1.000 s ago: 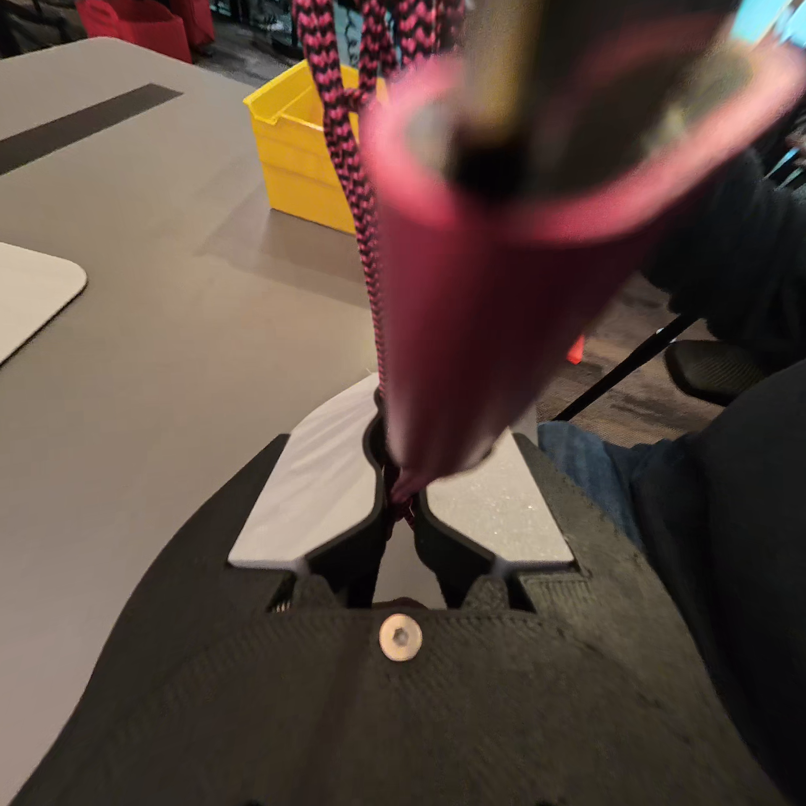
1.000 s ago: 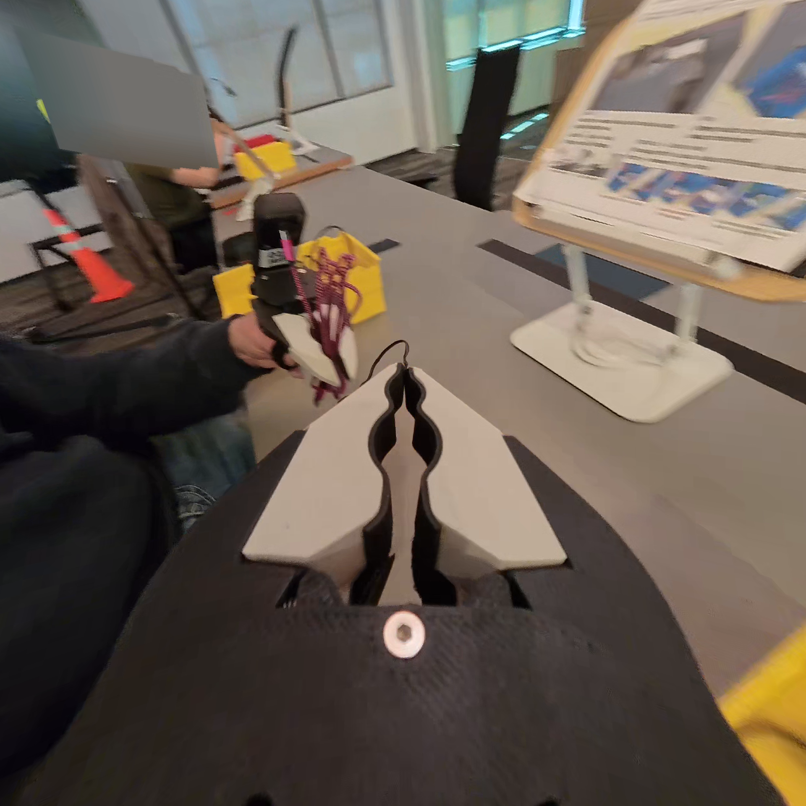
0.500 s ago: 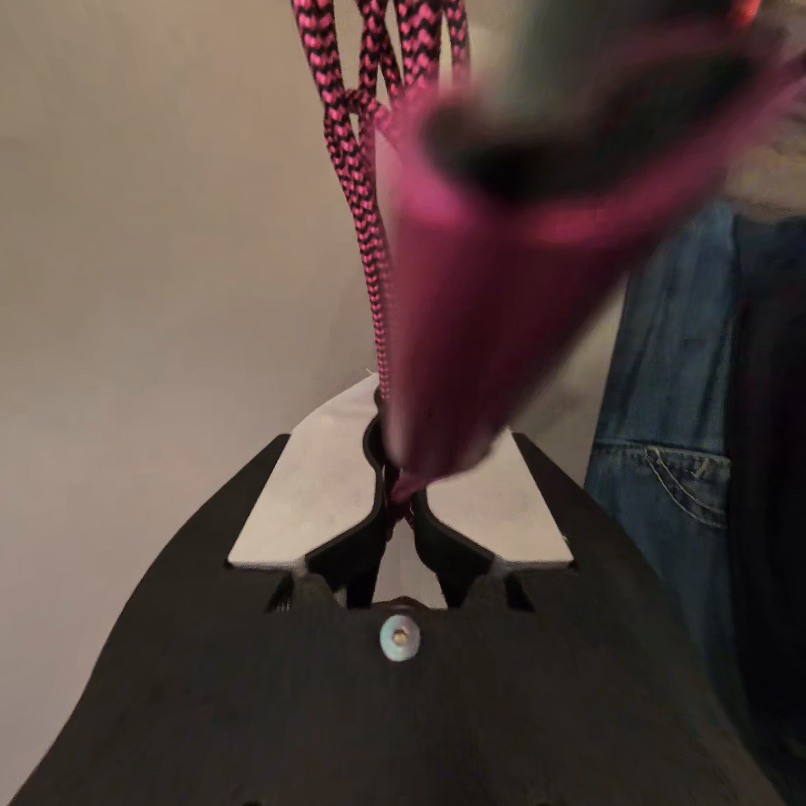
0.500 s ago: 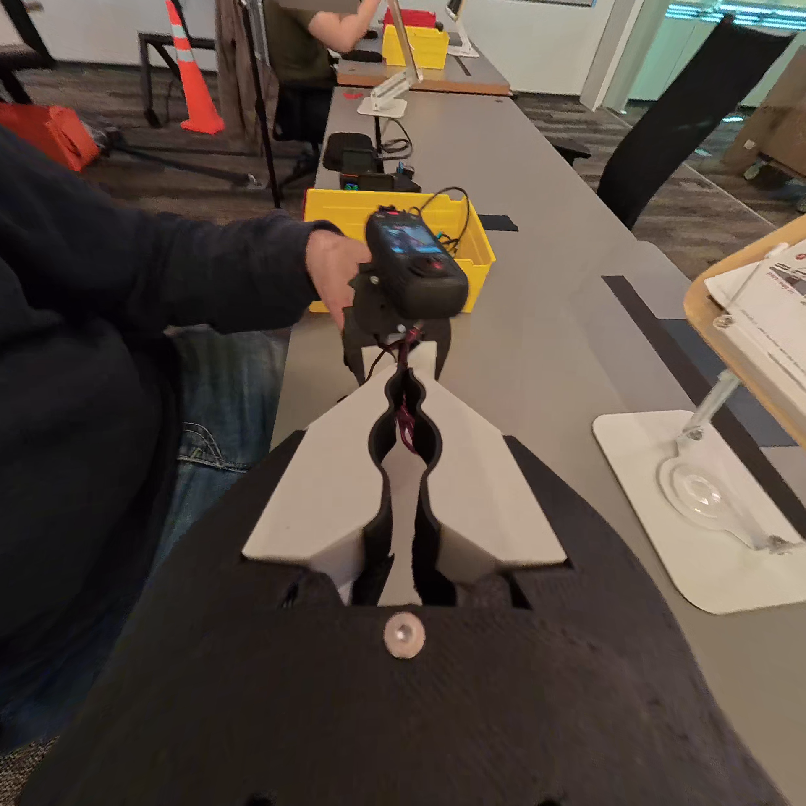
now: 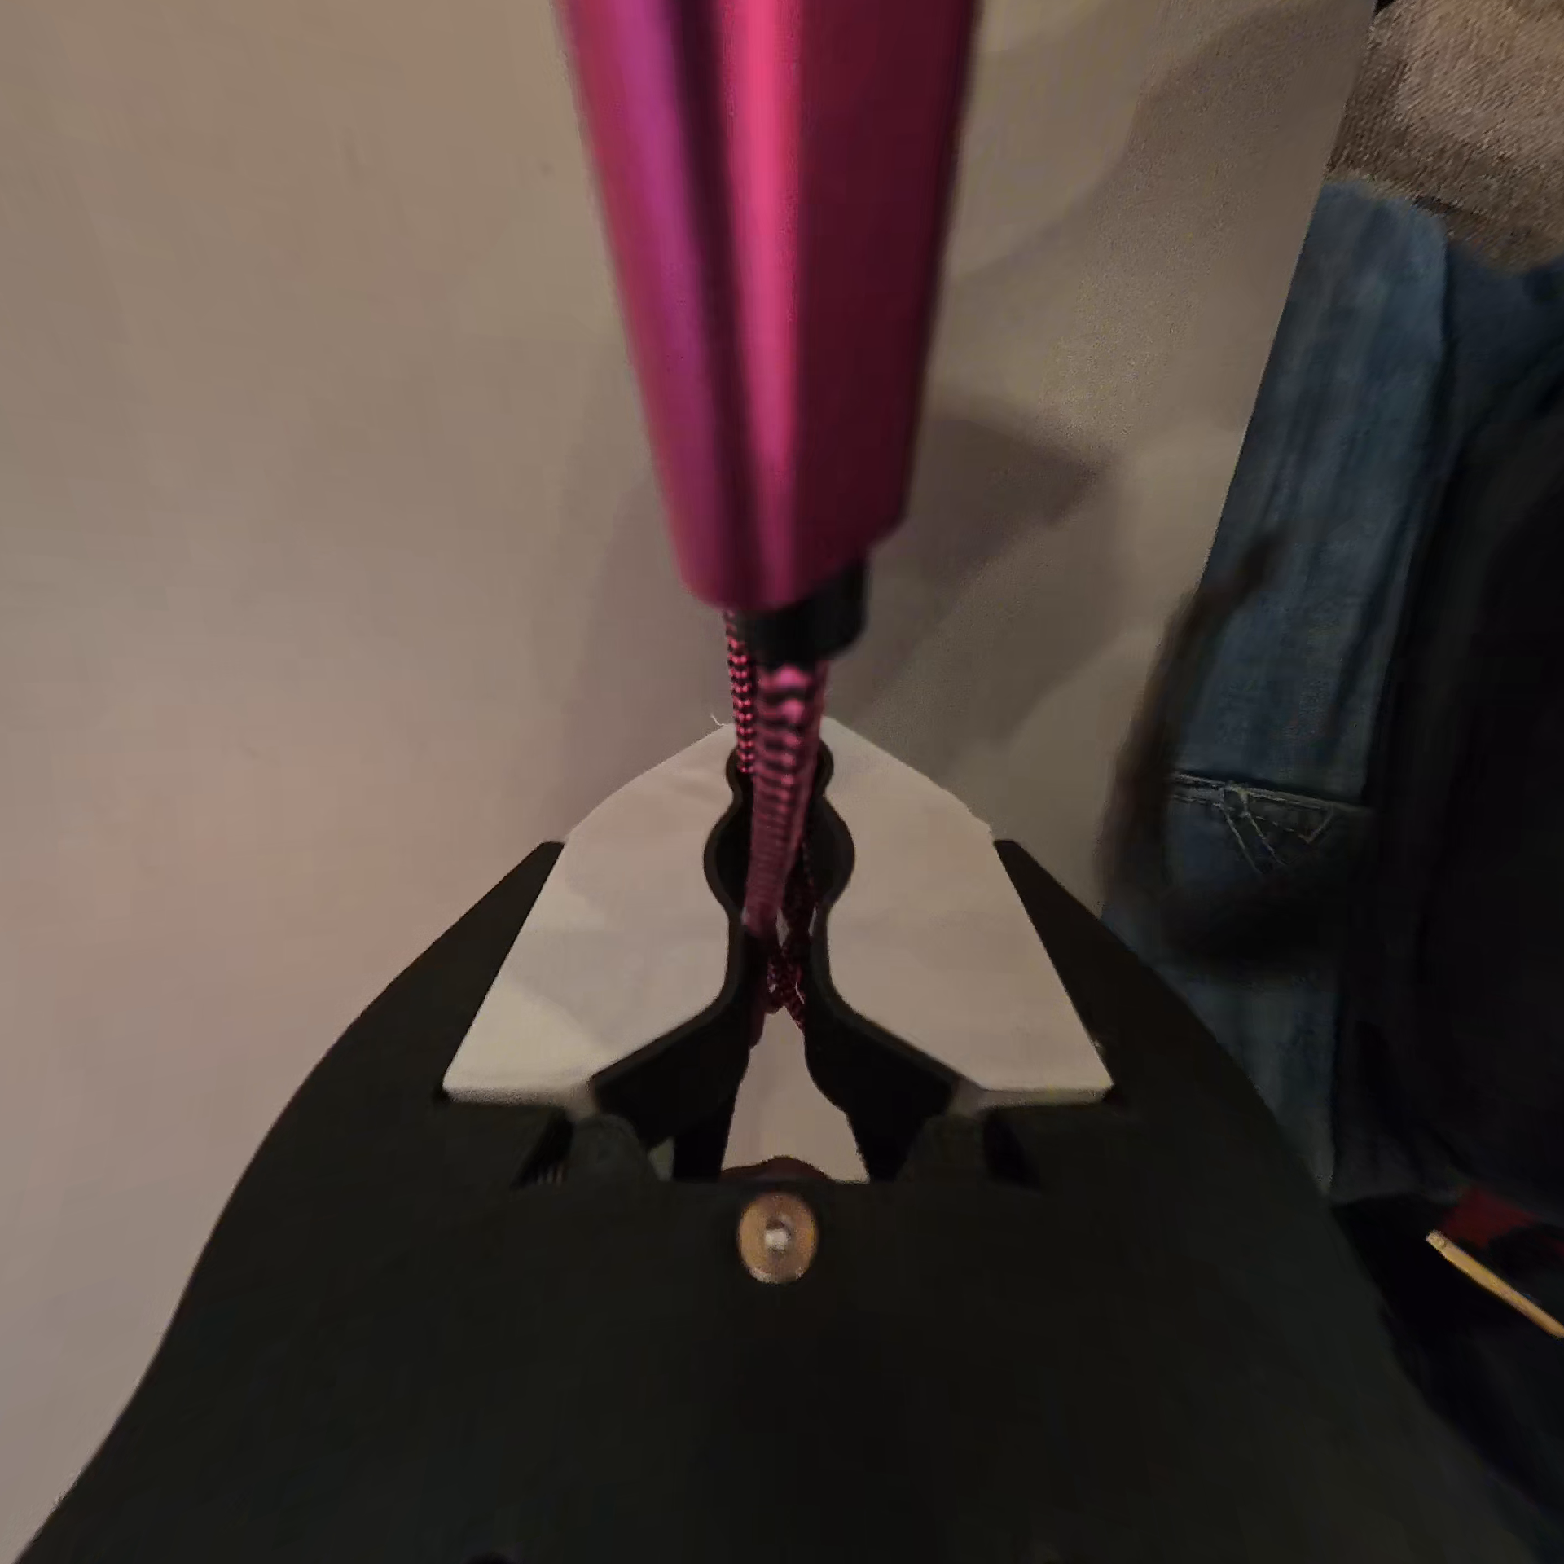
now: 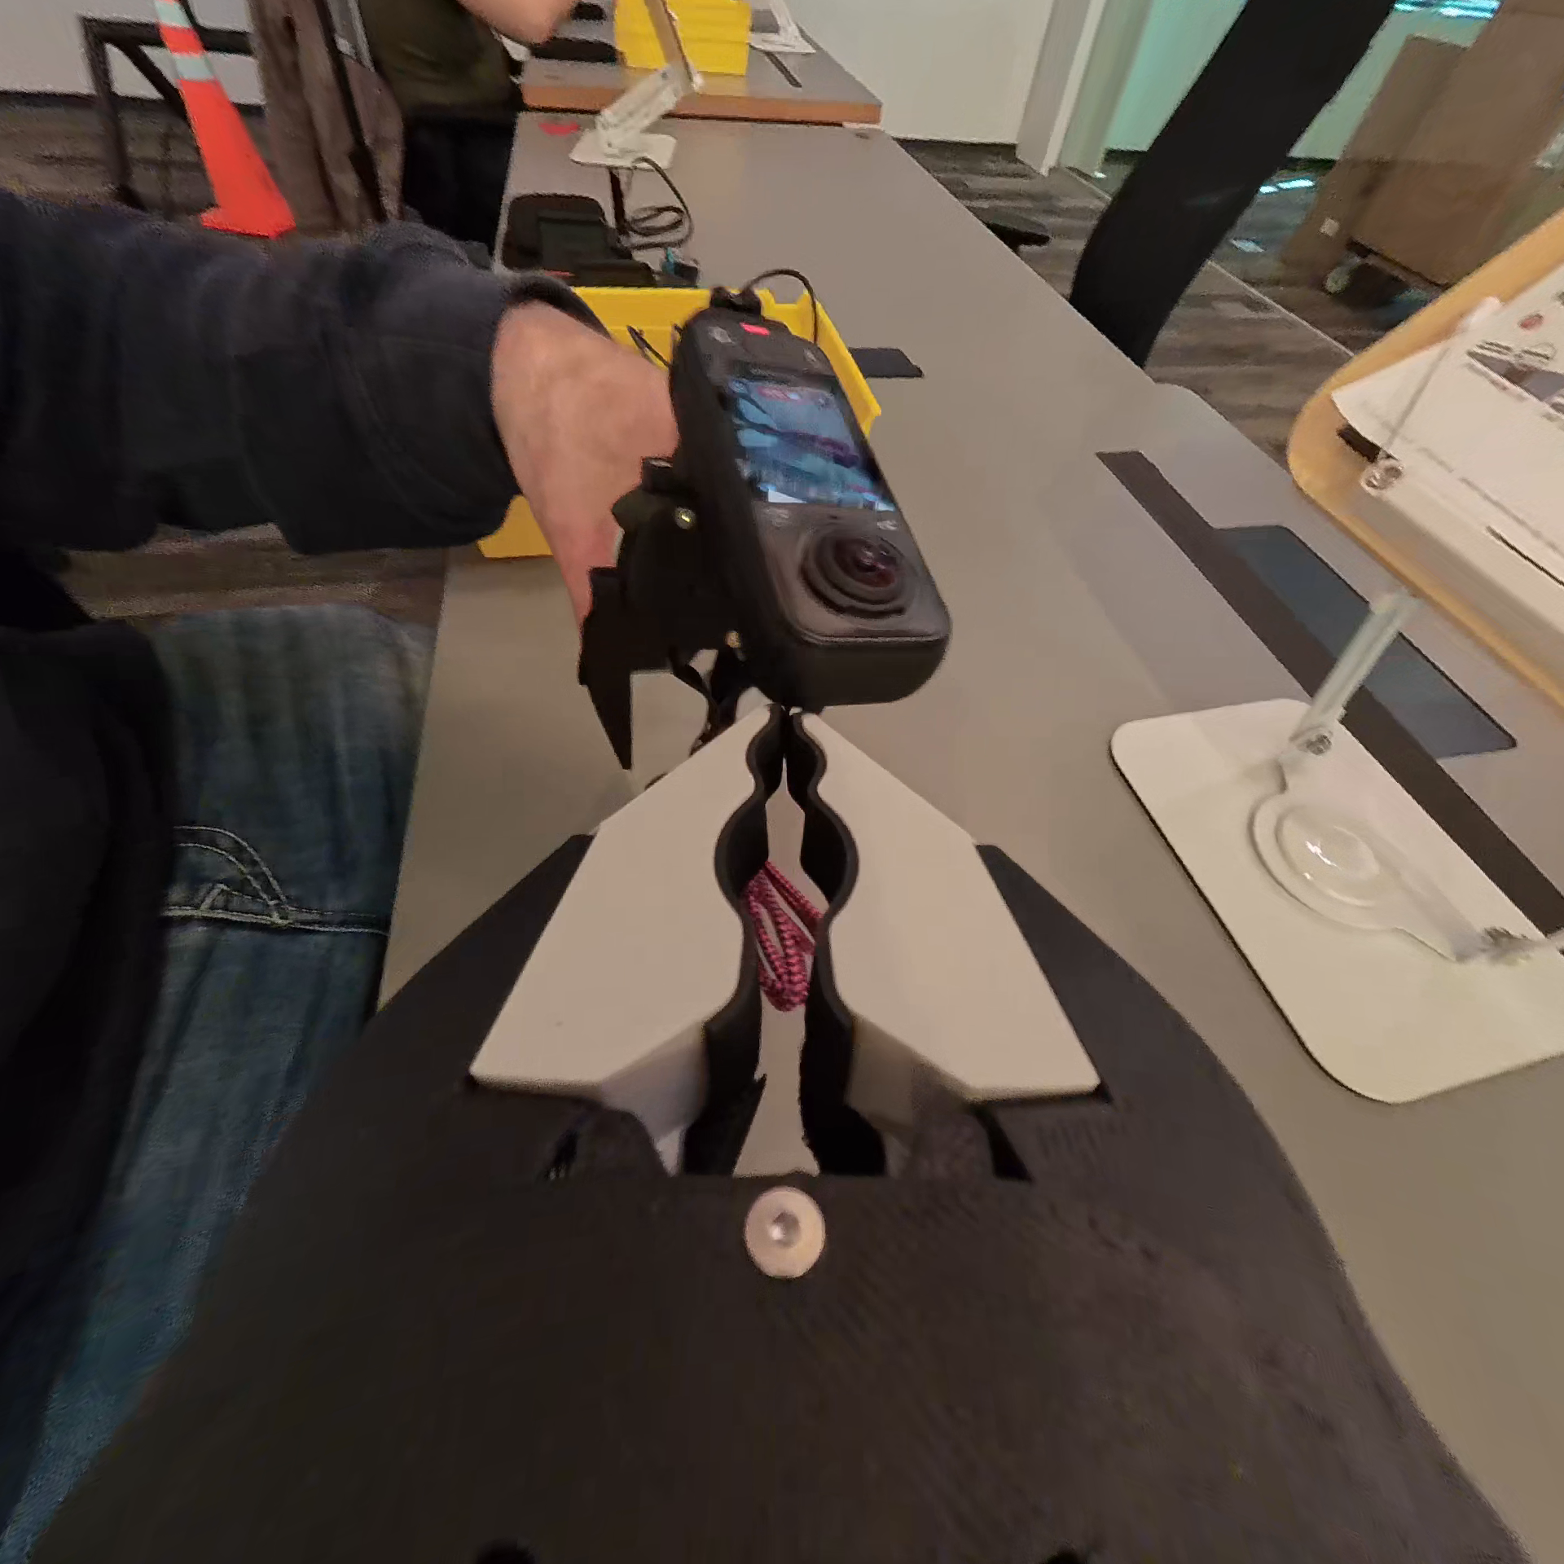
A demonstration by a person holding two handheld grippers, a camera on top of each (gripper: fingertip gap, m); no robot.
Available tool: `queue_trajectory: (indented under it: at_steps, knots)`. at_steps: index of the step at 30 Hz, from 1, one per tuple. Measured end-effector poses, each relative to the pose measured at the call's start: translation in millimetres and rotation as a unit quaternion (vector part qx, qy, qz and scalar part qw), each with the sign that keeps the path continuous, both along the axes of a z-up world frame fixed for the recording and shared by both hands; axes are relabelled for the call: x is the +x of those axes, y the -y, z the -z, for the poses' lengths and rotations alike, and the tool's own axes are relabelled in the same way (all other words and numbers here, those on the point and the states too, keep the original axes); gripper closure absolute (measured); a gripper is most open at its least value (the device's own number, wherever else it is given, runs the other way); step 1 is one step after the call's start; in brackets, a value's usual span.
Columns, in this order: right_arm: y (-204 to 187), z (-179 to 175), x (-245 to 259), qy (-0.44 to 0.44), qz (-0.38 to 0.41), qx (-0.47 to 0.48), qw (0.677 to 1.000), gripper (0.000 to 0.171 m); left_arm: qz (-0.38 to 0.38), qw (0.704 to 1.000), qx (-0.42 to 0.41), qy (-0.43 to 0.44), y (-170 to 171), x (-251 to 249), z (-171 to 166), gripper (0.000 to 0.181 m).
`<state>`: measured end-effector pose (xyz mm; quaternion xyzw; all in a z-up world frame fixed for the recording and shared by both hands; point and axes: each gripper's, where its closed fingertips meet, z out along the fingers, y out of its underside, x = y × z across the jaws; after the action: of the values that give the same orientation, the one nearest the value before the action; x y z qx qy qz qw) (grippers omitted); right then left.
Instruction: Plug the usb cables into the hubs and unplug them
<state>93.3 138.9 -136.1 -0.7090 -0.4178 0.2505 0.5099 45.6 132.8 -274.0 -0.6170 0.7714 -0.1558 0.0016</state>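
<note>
Left gripper (image 5: 779, 762): pointed down over the grey table (image 5: 296, 423); my jaws closed on the pink-and-black braided cable (image 5: 774, 812), which runs up the channel between them and out past the tips; a second strand crosses it lower in the channel, near the jaw roots.

Pink metal hub (image 5: 770, 296): straight ahead of my left tips, just beyond them; long axis in line with the jaws, narrow cabled end nearest me, far end cut off by the top edge; its ports not in view; black collar at the cable exit.

Right gripper (image 6: 783, 728): held level along the table edge, jaws shut with tips meeting and gripping nothing I can make out; a loop of the same braided cable shows through the gap behind the tips, whether below the jaws or touching them I cannot tell.

Left hand (image 6: 575, 457): ahead of my right tips and to their left, dark sleeve, wrapped round the left gripper's handle; its black camera (image 6: 812, 508) tilts lens-down and hides the left jaws and the hub from this side.

Yellow bin (image 6: 838, 381): beyond the hand, mostly hidden; white stand base (image 6: 1227, 889): right of my right jaws; the person's jeans (image 6: 279, 846): left of them.
</note>
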Motion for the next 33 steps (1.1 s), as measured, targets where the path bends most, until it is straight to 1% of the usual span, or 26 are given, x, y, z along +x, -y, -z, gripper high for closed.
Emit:
queue_trajectory:
  at_steps: [4,10,11,13,14,17,20,24,26,30,31,33]
  knots:
    - [-7.0,15.7,6.9,-0.003,0.012,-0.031,0.999,0.171,0.009,1.0,0.011,-0.008,-0.1,2.2,-0.6,0.173]
    - [-9.6,27.3,16.9,-0.039,-0.014,-0.09,0.995,0.171,0.034,0.998,0.045,0.01,-3.7,6.3,-8.5,0.173]
    - [-11.2,30.9,19.6,-0.032,-0.012,-0.095,0.995,0.171,0.042,0.998,0.051,0.015,-3.7,6.8,-10.1,0.173]
    - [-4.5,37.9,16.5,-0.027,-0.042,-0.123,0.991,0.171,0.057,0.994,0.085,0.026,-8.6,8.6,-13.6,0.173]
    - [-0.4,41.3,12.8,-0.03,-0.059,-0.143,0.988,0.171,0.079,0.99,0.114,0.035,-10.5,9.9,-15.9,0.173]
    - [-0.1,46.3,12.6,-0.016,-0.062,-0.148,0.987,0.171,0.103,0.981,0.156,0.041,-9.1,12.2,-23.5,0.173]
    - [0.5,48.8,9.7,0.003,-0.079,-0.144,0.986,0.171,0.123,0.976,0.174,0.036,-9.1,11.8,-26.4,0.174]
    - [2.3,34.6,7.6,-0.005,-0.101,-0.127,0.987,0.171,0.13,0.977,0.167,0.017,-10.7,8.0,-27.2,0.174]
    - [5.7,24.0,2.5,-0.037,-0.125,-0.118,0.984,0.171,0.139,0.979,0.151,0.008,-7.3,5.6,-27.6,0.174]
    - [3.7,9.5,3.8,-0.1,-0.139,-0.114,0.979,0.171,0.156,0.981,0.111,0.003,3.1,7.3,-32.1,0.173]
    - [1.9,9.1,4.5,-0.115,-0.136,-0.127,0.976,0.171,0.161,0.981,0.106,0.004,4.5,8.8,-34.0,0.173]
    - [-1.4,23.3,6.0,-0.085,-0.125,-0.133,0.979,0.171,0.168,0.981,0.101,0.002,6.0,11.4,-36.7,0.174]
